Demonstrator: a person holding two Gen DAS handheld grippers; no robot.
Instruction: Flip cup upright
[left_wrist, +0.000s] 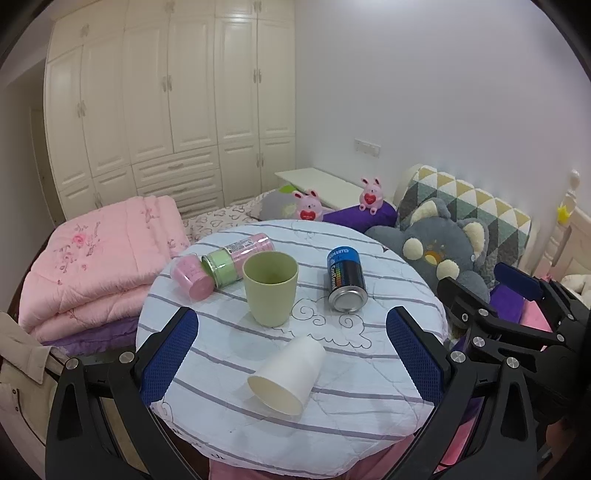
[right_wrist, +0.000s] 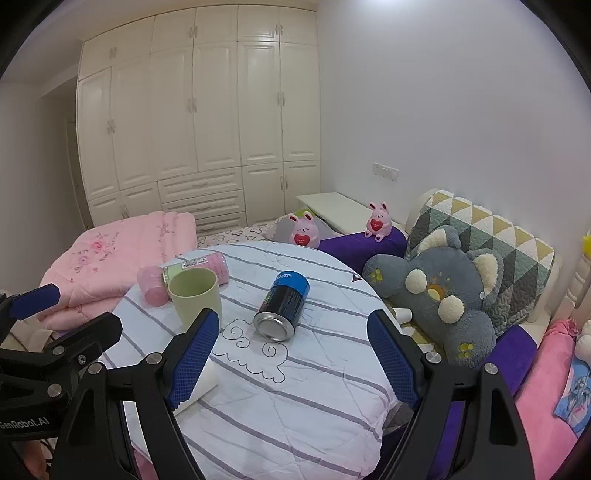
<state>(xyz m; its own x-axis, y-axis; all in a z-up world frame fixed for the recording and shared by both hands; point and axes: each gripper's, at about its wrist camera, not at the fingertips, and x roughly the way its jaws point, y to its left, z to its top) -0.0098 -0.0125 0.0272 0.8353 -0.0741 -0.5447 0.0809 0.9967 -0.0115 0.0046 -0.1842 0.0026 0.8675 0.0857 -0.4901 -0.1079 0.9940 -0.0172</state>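
Note:
A white paper cup (left_wrist: 286, 374) lies on its side on the round striped table (left_wrist: 369, 387), mouth toward me and to the left. My left gripper (left_wrist: 291, 356) is open, one finger on each side of the cup, not touching it. In the right wrist view only a bit of the cup (right_wrist: 205, 384) shows behind the left finger. My right gripper (right_wrist: 293, 360) is open and empty above the table's near right part. A green cup (left_wrist: 270, 286) stands upright behind the white cup; it also shows in the right wrist view (right_wrist: 195, 297).
A blue and black can (left_wrist: 345, 278) lies on its side right of the green cup. A pink and green can (left_wrist: 236, 258) and a pink cap (left_wrist: 192, 275) lie at the table's left. A folded pink quilt (left_wrist: 92, 266) is left, a grey plush pillow (left_wrist: 439, 251) right.

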